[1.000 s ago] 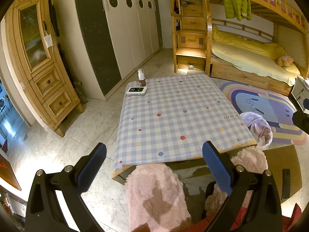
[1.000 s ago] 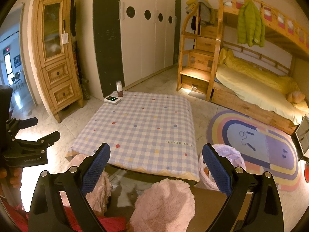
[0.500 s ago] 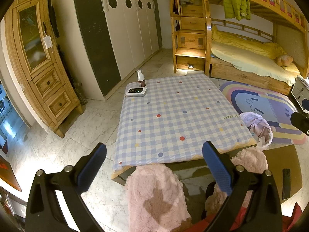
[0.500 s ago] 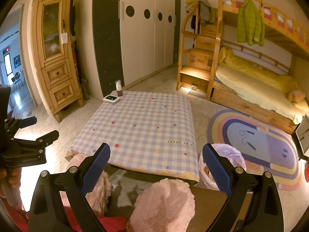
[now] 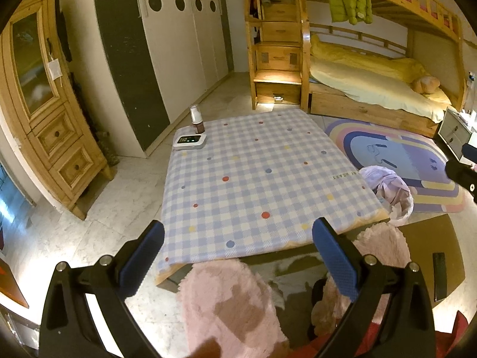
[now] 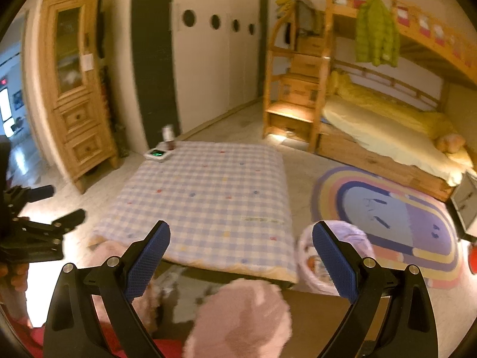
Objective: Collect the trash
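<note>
Trash bag lies on the floor just ahead of the right gripper, partly hidden behind its right finger, beside the near right corner of the low table. In the left wrist view the bag sits well right of the left gripper, past the table corner. Thin pale-lilac film is seen, crumpled, mouth open, with scraps showing inside. It is judged light, soft and slack; tearing is possible if it is pulled against the table edge. A pinch on the gathered rim is judged the best hold, since the sides would only collapse.

Both grippers are held spread wide, nothing between the blue pads. No loose trash can be made out on the tabletop.

Writing: a short printed line on the cloth near its right edge, too small to be read with certainty. At the far left corner of the table, well ahead of both grippers, a white device with a lit green display is noted, digits unreadable, and just beyond it a small bottle, label not legible. Right wrist view is blurred.
</note>
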Demonstrator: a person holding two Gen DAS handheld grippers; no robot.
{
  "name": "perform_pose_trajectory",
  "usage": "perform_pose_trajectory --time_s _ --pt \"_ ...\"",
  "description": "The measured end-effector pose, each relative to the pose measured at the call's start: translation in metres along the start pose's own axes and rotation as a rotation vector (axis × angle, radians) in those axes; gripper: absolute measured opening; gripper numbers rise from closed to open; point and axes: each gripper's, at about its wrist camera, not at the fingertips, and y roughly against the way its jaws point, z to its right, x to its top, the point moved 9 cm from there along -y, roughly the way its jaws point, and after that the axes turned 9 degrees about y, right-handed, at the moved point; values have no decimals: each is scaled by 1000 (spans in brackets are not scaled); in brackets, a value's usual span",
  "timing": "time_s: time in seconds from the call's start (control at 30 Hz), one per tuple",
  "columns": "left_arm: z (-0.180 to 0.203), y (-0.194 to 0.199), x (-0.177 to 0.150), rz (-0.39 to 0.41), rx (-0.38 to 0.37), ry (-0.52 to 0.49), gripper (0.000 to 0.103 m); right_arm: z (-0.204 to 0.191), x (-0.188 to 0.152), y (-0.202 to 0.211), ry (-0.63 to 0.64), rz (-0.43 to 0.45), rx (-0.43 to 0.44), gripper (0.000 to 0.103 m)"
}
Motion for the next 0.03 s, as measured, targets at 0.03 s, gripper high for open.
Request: perform_pose_trajectory --time_s 0.03 --pt "2 -3 0 0 -13 -5 97 7 -2 -3 -4 6 -10 95"
